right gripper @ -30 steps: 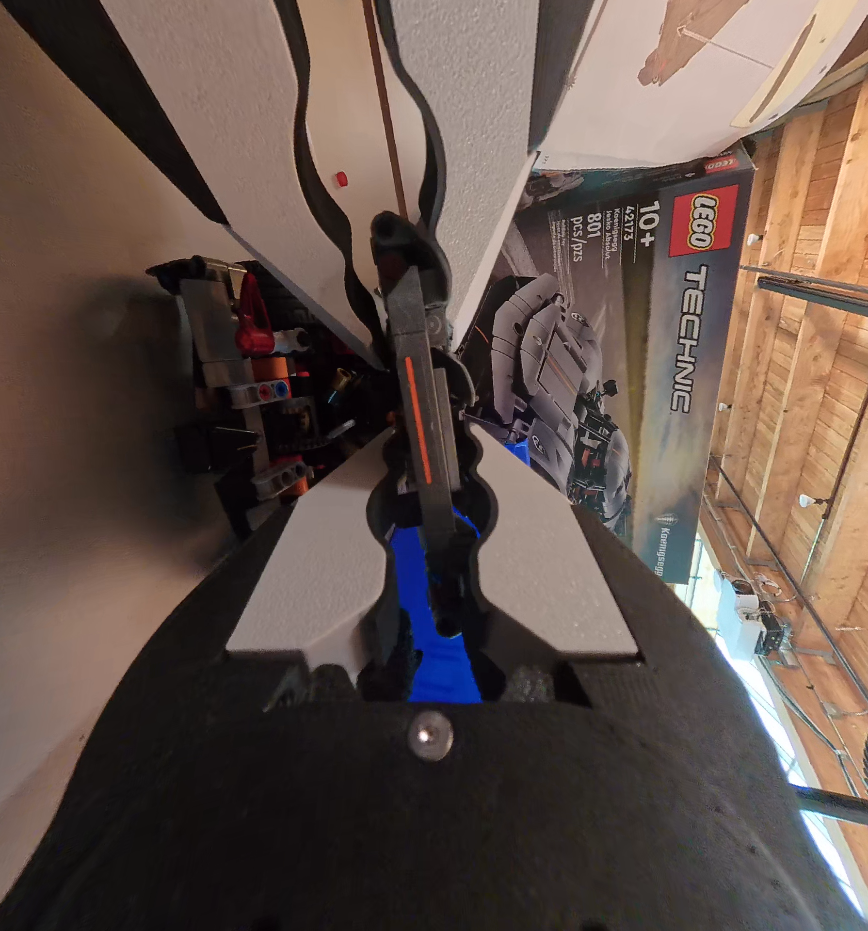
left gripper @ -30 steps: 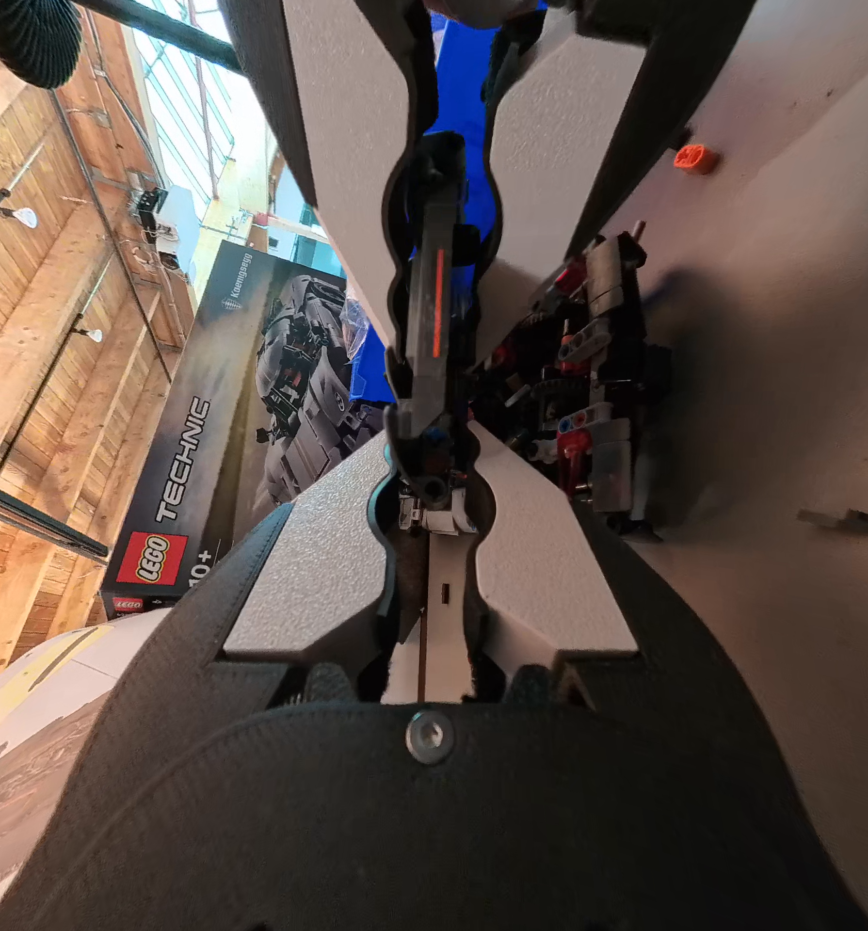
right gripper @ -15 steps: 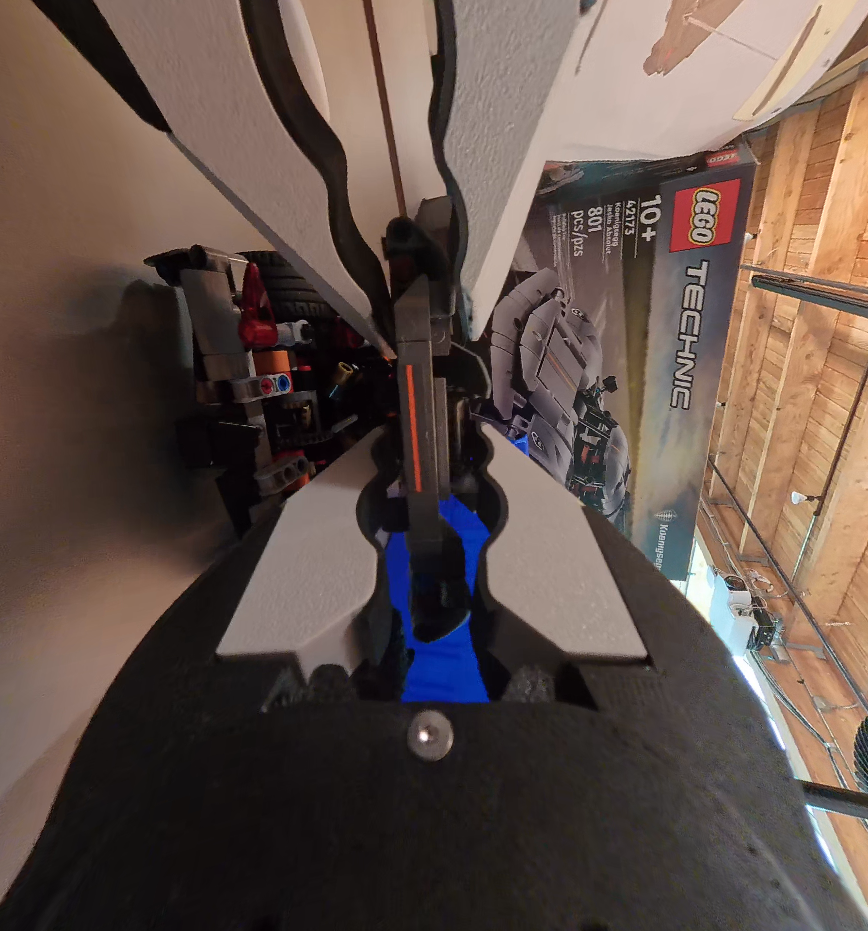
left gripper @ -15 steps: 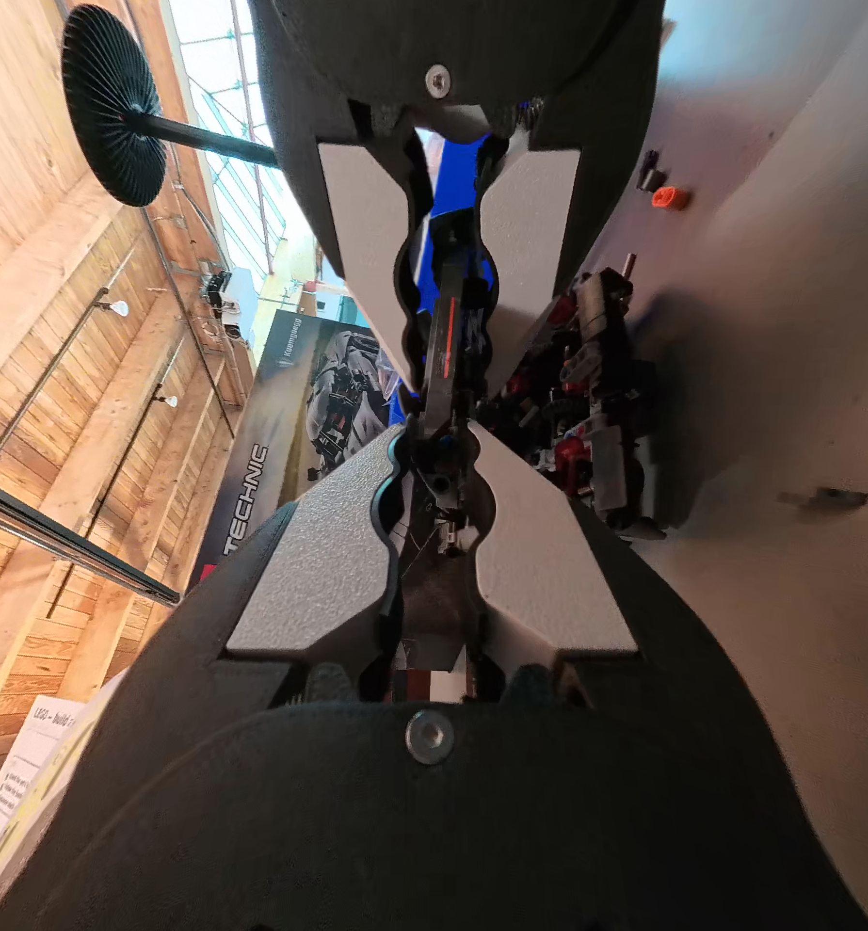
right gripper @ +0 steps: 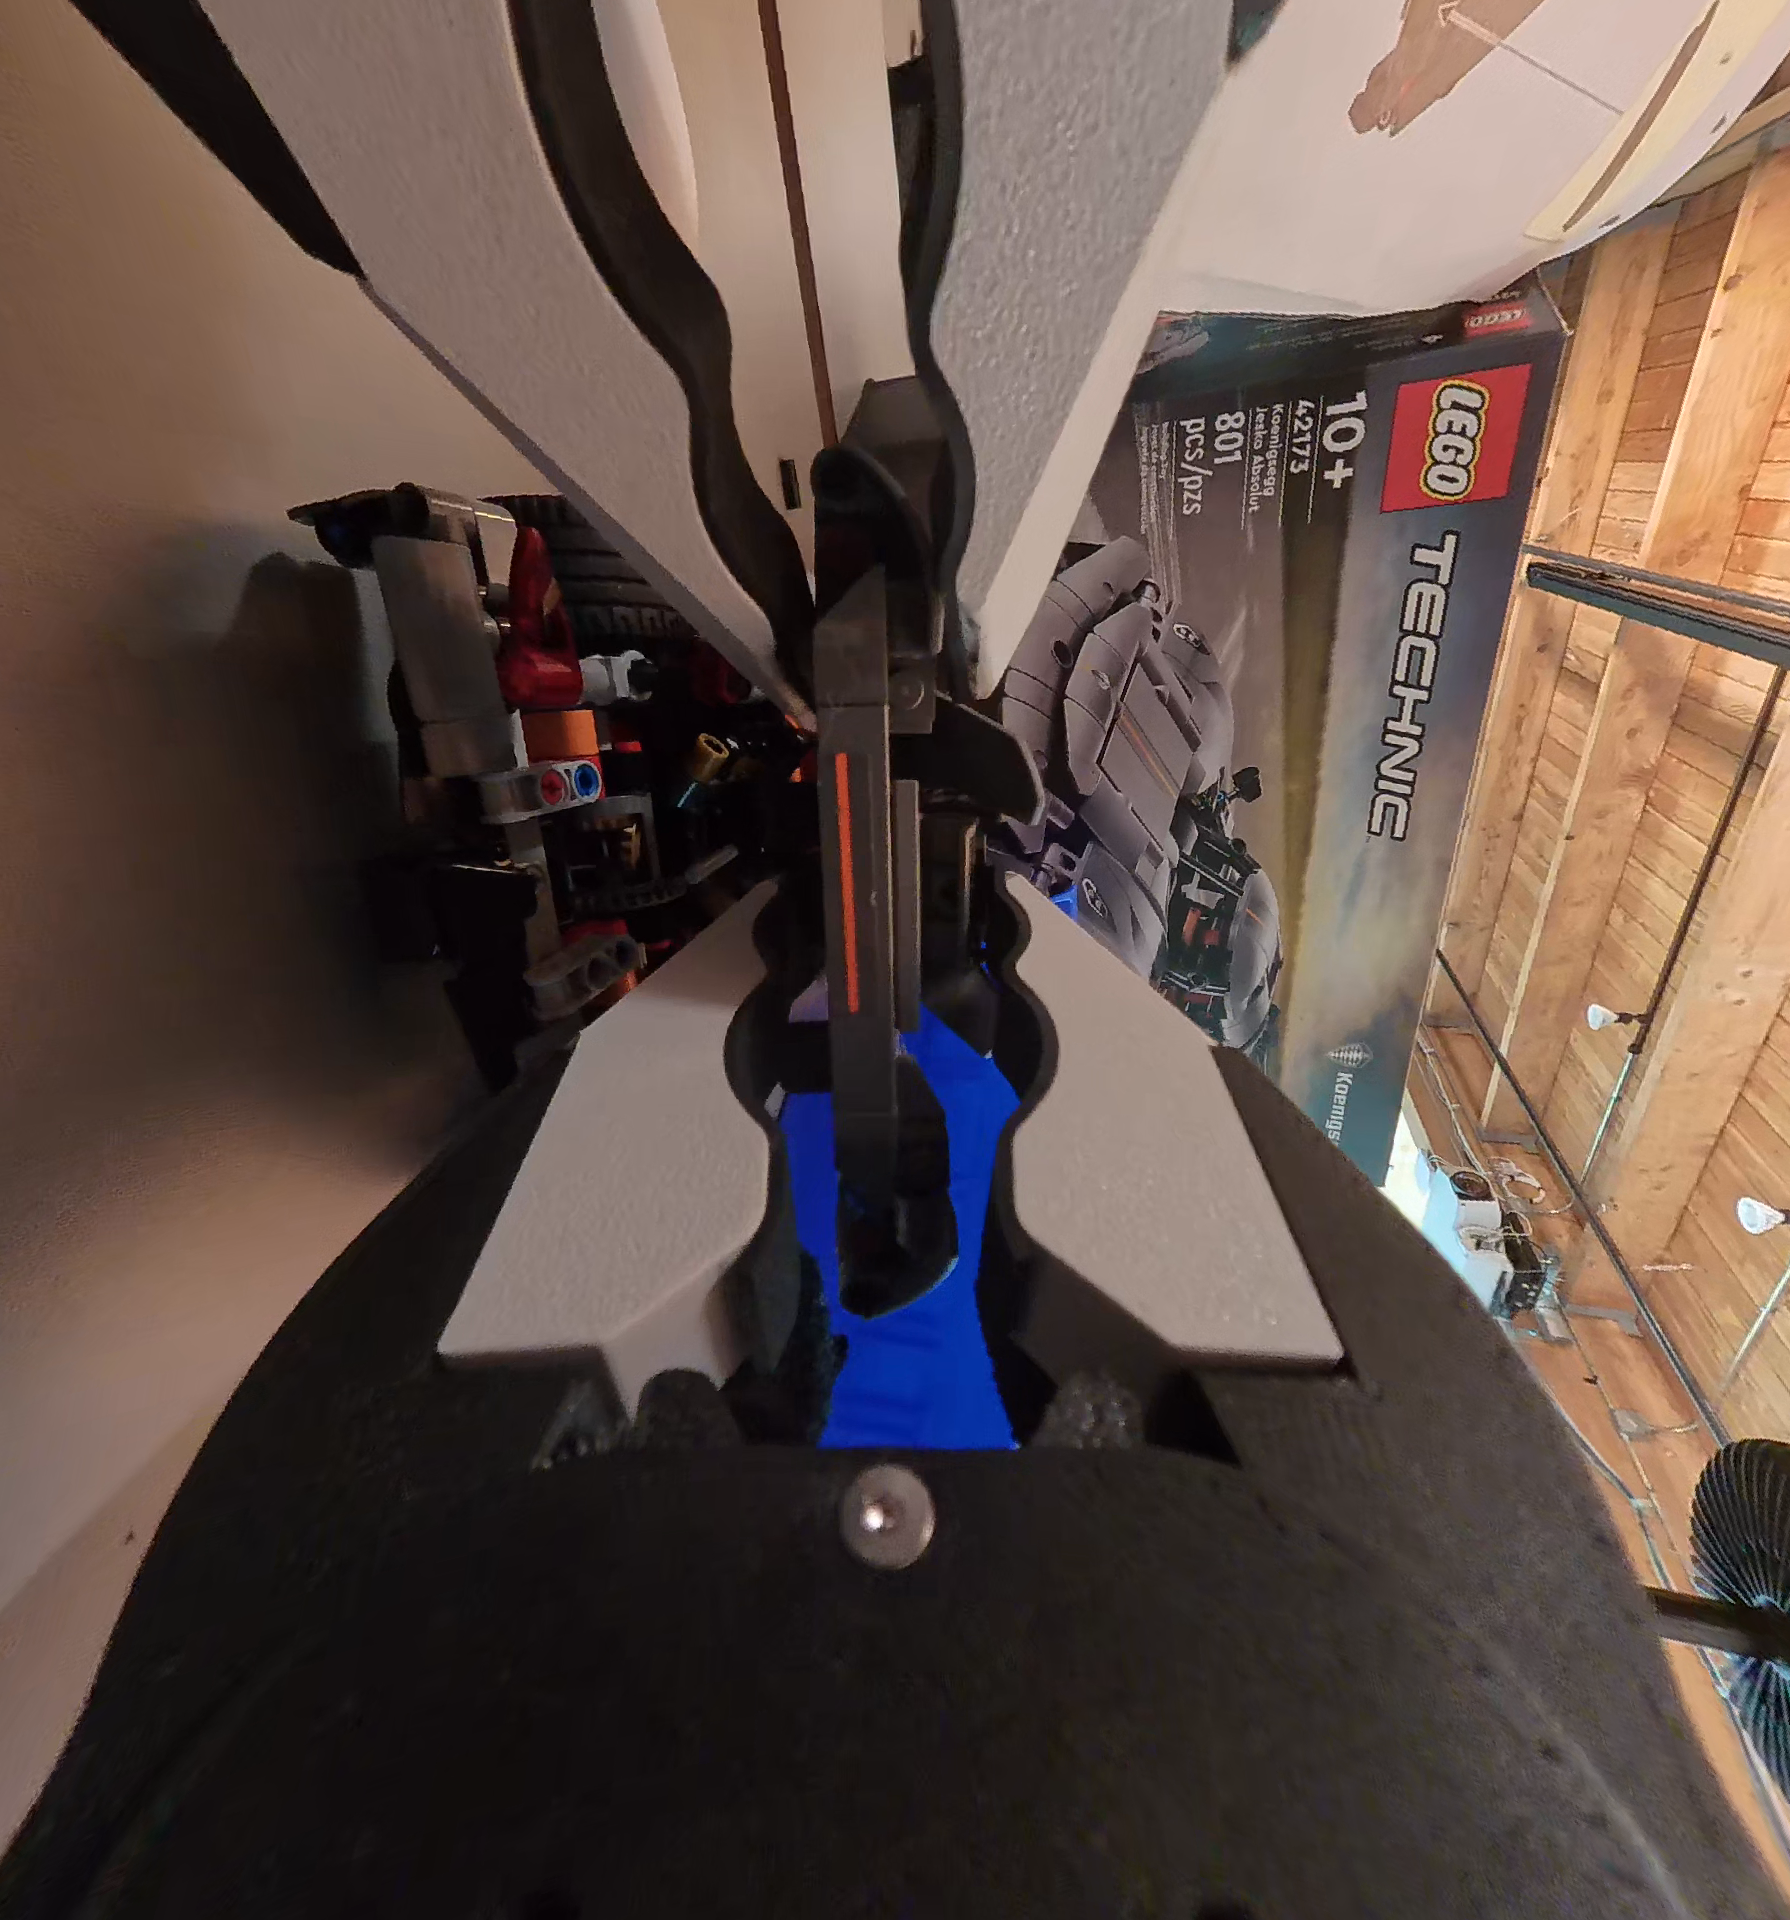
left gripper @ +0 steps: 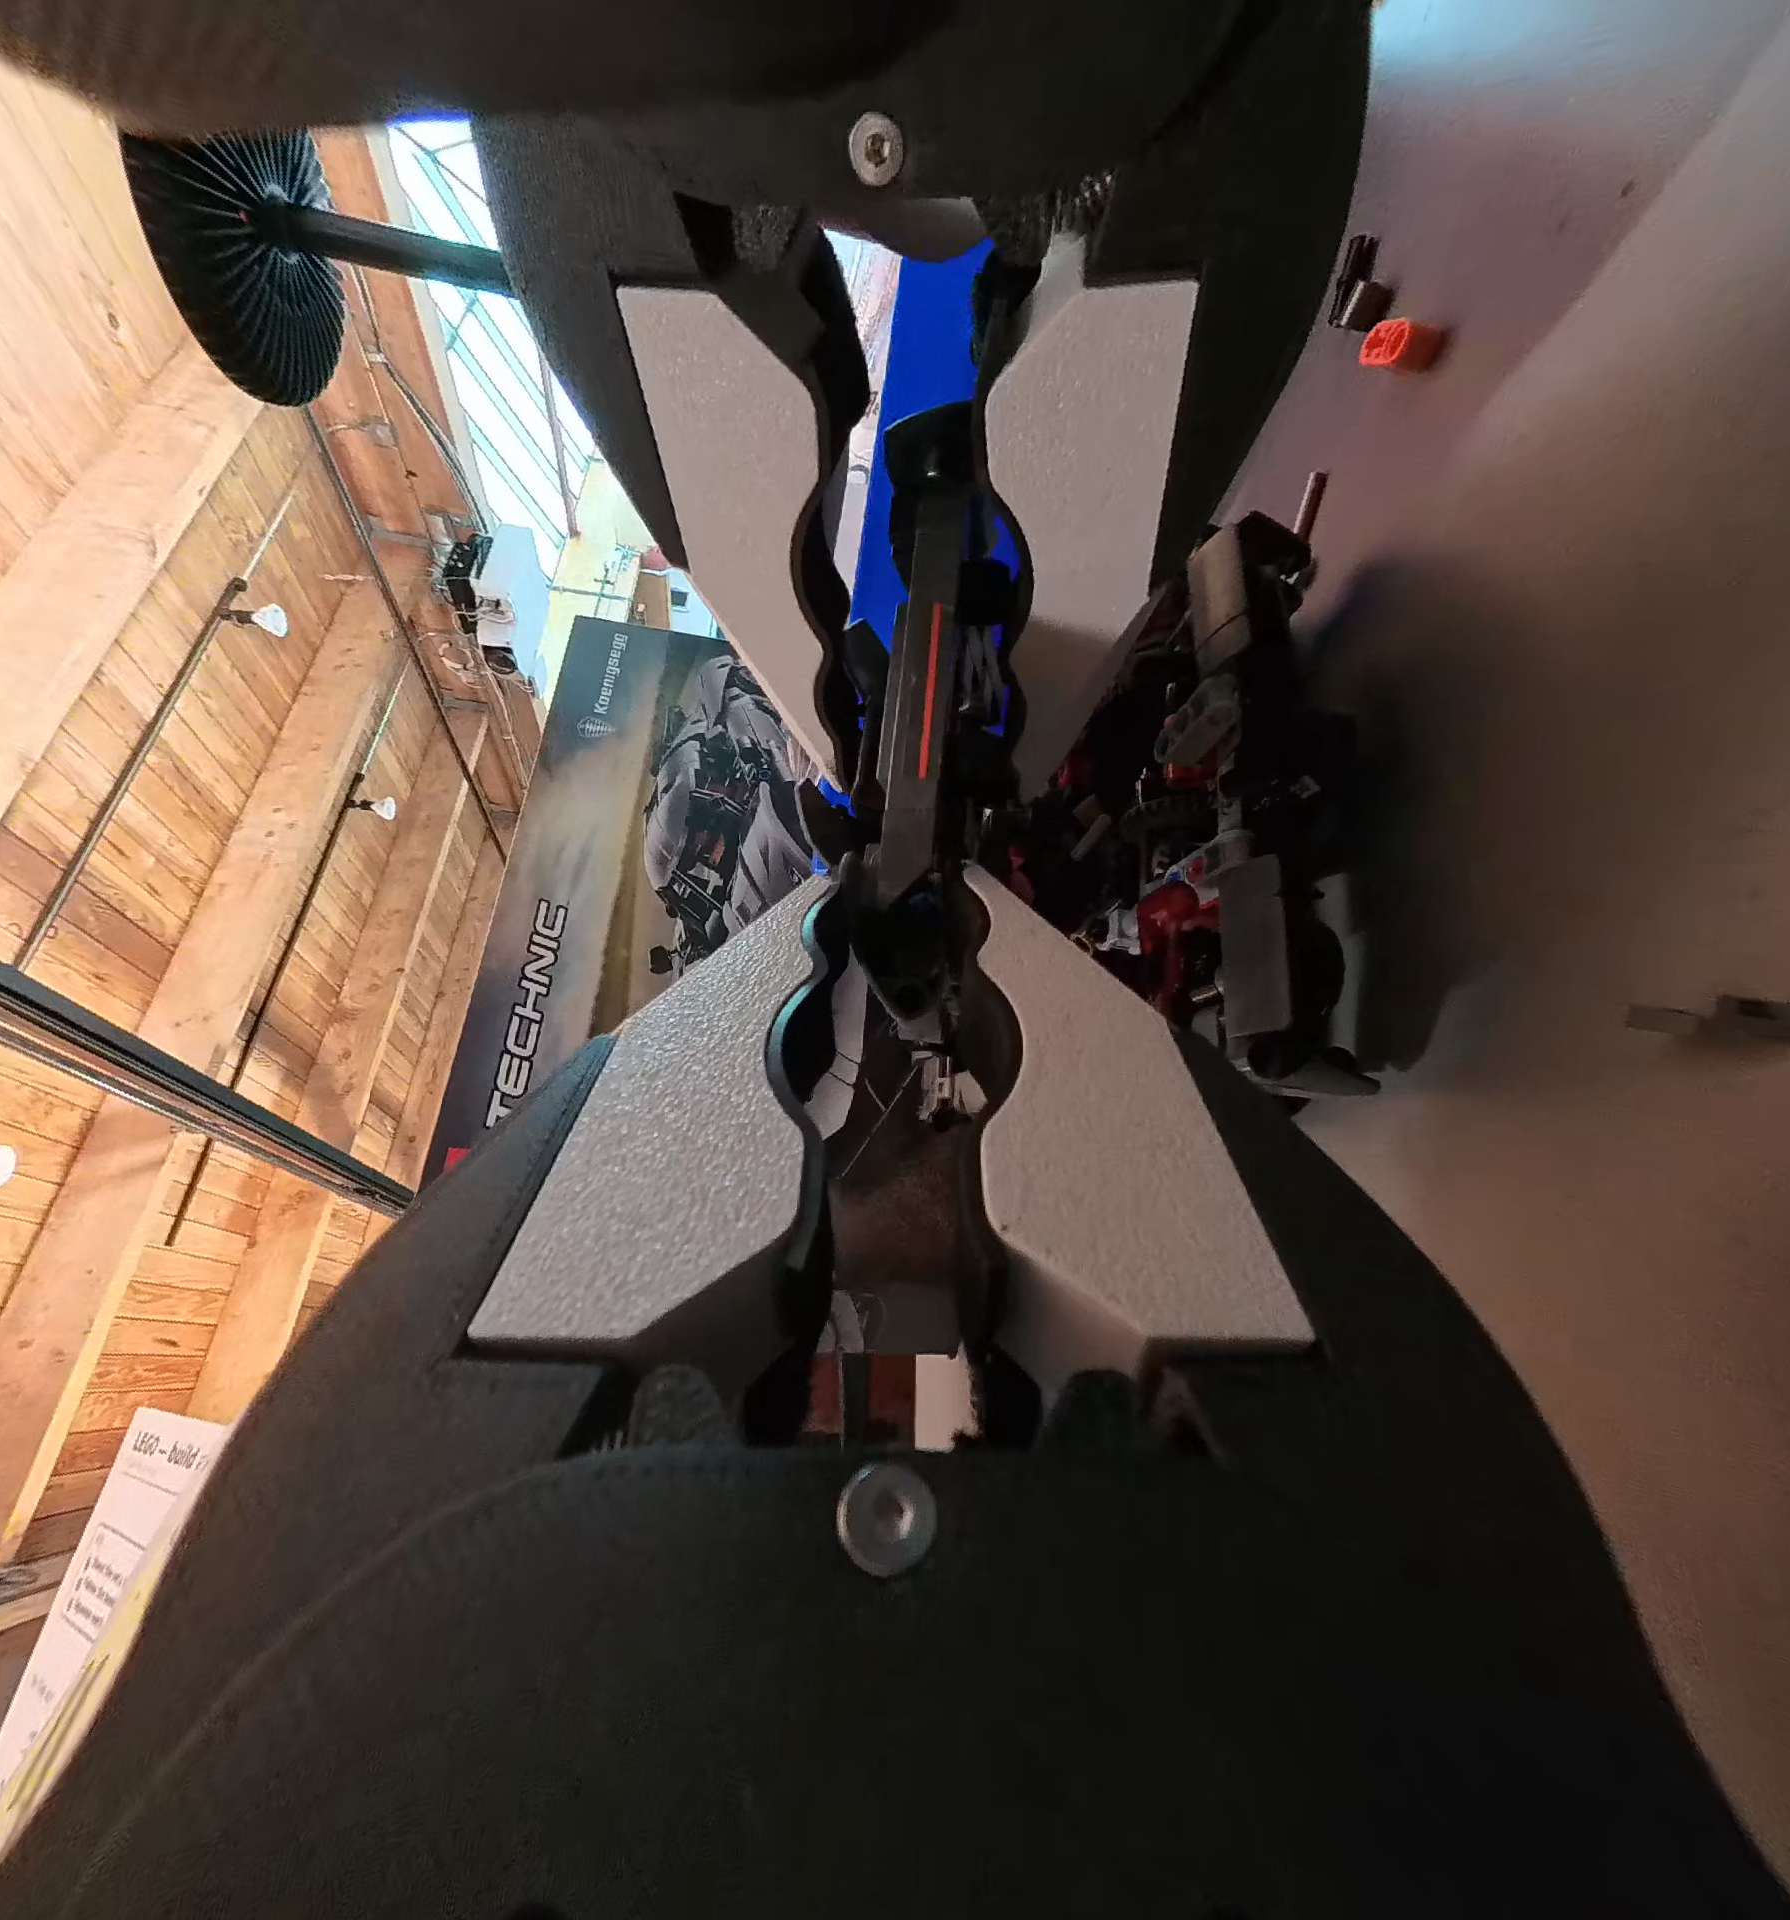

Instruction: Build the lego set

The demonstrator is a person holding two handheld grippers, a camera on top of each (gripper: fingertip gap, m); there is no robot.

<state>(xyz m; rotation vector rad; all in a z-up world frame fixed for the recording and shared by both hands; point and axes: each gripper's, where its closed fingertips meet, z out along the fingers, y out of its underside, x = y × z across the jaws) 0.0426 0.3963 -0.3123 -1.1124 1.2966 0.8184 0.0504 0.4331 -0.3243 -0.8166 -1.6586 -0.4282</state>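
Note:
A long dark grey panel with an orange stripe [left gripper: 917,707] is held in the air between my two grippers, which face each other tip to tip. My left gripper [left gripper: 901,894] is shut on one end of it. My right gripper [right gripper: 891,894] is shut around the other end, where black parts are fixed to the panel [right gripper: 855,883]. The right gripper also shows at the top of the left wrist view [left gripper: 932,774], and the left gripper at the top of the right wrist view [right gripper: 886,634]. The partly built car chassis [left gripper: 1223,831] [right gripper: 517,748] stands on the table just behind the panel.
The set's box [left gripper: 642,831] [right gripper: 1338,675] stands upright behind the chassis. On the white table [left gripper: 1597,1351] lie a small orange piece [left gripper: 1398,345], a small black piece [left gripper: 1356,296] and a flat grey piece [left gripper: 1732,1013]. A blue object [right gripper: 901,1382] is behind the grippers.
In the left wrist view the right gripper and the panel's far end look farther off, and the background has swung. The panel sits in the right gripper as before.

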